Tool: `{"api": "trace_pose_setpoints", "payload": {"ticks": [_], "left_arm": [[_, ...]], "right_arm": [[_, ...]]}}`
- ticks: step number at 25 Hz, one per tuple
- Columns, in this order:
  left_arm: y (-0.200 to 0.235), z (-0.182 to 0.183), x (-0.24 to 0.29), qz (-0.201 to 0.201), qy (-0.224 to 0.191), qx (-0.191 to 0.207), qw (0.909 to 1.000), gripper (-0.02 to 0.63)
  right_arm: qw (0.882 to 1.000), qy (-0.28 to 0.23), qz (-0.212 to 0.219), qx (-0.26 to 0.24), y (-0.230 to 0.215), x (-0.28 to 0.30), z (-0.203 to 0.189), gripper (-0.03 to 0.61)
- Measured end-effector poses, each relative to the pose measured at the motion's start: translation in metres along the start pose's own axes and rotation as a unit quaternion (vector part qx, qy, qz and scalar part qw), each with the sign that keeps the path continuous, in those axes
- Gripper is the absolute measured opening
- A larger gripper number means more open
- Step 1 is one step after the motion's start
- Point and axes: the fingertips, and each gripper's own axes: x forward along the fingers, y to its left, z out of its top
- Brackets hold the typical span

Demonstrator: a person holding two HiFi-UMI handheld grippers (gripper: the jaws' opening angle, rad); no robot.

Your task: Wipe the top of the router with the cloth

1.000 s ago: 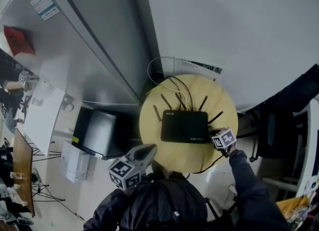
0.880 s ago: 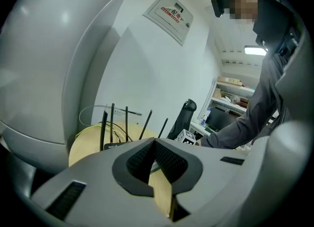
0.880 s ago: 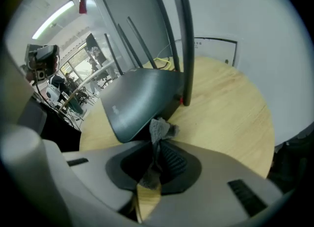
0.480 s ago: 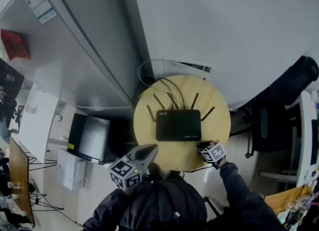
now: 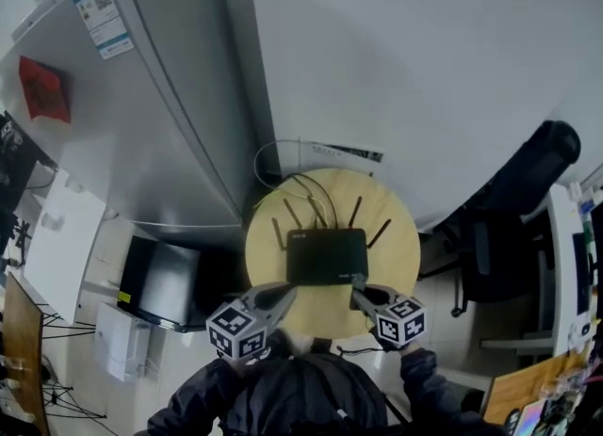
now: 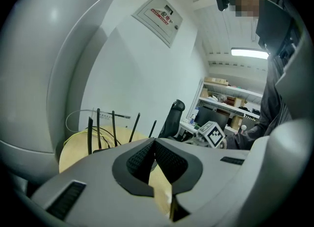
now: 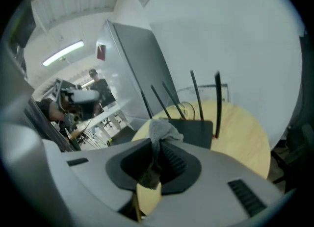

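Observation:
The black router (image 5: pixel 326 255) lies flat on the round wooden table (image 5: pixel 396 246), its several antennas raised at the far side. My right gripper (image 5: pixel 361 291) hovers just off the router's near right corner, shut on a small grey cloth (image 7: pixel 164 130) that bunches up above its fingertips. In the right gripper view the router (image 7: pixel 197 129) sits right beyond the cloth. My left gripper (image 5: pixel 276 295) is near the table's front left edge, shut, with nothing between its pads (image 6: pixel 164 157). The router's antennas (image 6: pixel 98 128) stand ahead of it.
A tall grey fridge (image 5: pixel 160 104) stands at the left, a white wall (image 5: pixel 424 67) behind the table. Yellow and black cables (image 5: pixel 306 185) loop behind the router. A black box (image 5: pixel 165 279) sits on the floor at the left, a black office chair (image 5: pixel 513 199) at the right.
My right gripper has drawn back from the router's right side toward its near right corner, closer to my body. The left gripper has stayed near the table's front edge.

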Motion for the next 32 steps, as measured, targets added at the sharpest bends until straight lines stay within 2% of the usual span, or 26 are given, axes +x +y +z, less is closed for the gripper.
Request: {"api": "trace_pose_setpoints", "payload": {"ticks": [5,9,18,32], "left_arm": [[-0.008,0.018,0.008,-0.013,0.011,0.031,0.9994,-0.006],[-0.013,0.04,0.018,-0.024,0.002,0.055,0.9982,-0.006],[-0.024,0.051,0.021,-0.038,-0.011,0.064,0.9972,-0.006],[-0.02,0.056,0.016,-0.034,-0.023,0.066,0.997,-0.006]], "right_arm": [[0.993,-0.103,0.037,-0.052,0.076,-0.037,0.095,0.069],[0.986,-0.14,0.048,-0.073,0.096,-0.045,0.133,0.069],[0.987,-0.122,0.048,-0.094,0.109,-0.036,0.126,0.069],[0.986,-0.125,0.047,-0.1,0.115,-0.028,0.131,0.067]]}}
